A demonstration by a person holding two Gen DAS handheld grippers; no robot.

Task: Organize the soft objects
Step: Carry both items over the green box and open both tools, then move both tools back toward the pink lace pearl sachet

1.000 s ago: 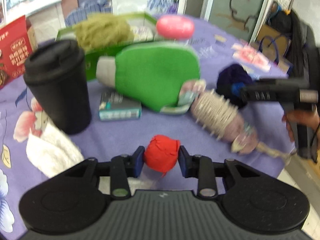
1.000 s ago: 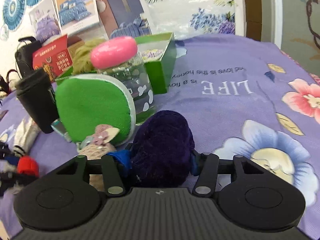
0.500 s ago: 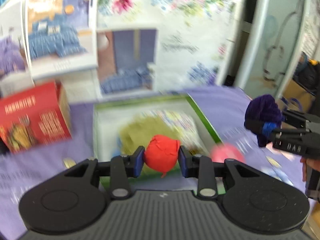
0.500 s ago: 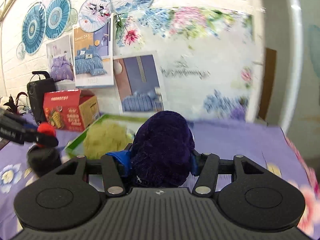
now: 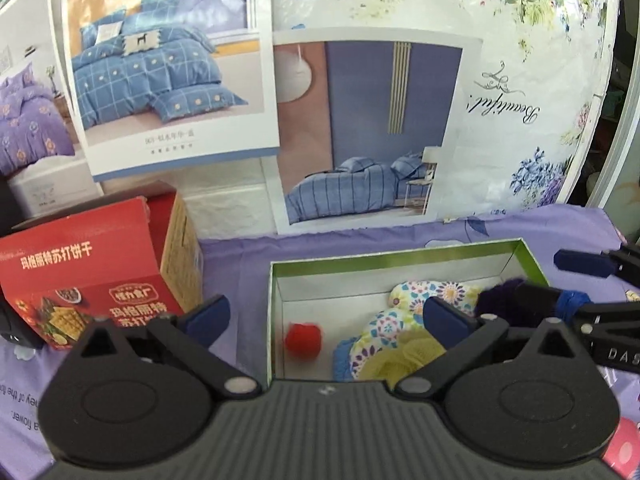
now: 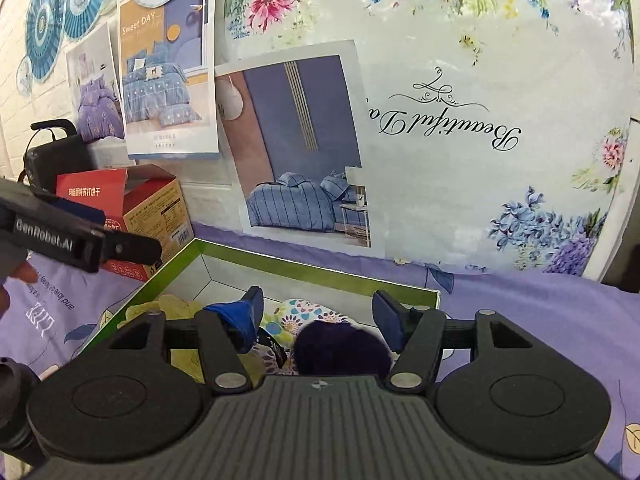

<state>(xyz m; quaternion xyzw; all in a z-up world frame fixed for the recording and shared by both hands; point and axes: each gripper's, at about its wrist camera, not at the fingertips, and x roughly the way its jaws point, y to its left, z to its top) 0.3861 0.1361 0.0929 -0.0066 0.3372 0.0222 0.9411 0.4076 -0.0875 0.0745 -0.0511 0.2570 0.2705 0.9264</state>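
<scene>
My left gripper (image 5: 326, 316) hangs over the green box (image 5: 400, 255) with its jaws opening wide and nothing between them. The red ball (image 5: 303, 340) lies on the box floor at the left. A floral cloth (image 5: 430, 292) and a yellow-green fluffy piece (image 5: 400, 360) fill the box's right half. My right gripper (image 6: 320, 316) is over the same box (image 6: 320, 274), jaws opening. The dark purple pompom (image 6: 340, 348) sits low between them, clear of the right pad. Its blue part (image 6: 230, 316) lies against the left finger.
A red cracker box (image 5: 92, 280) stands left of the green box on the purple floral tablecloth (image 6: 540, 312). Bedding posters and a floral sheet cover the wall close behind. A black case (image 6: 52, 152) sits at far left. A pink object (image 5: 624, 448) shows at the bottom right.
Both grippers rose from the table and moved over the green box. The left let go of the red ball, which now lies in the box. The right jaws widened and the purple pompom sank.
</scene>
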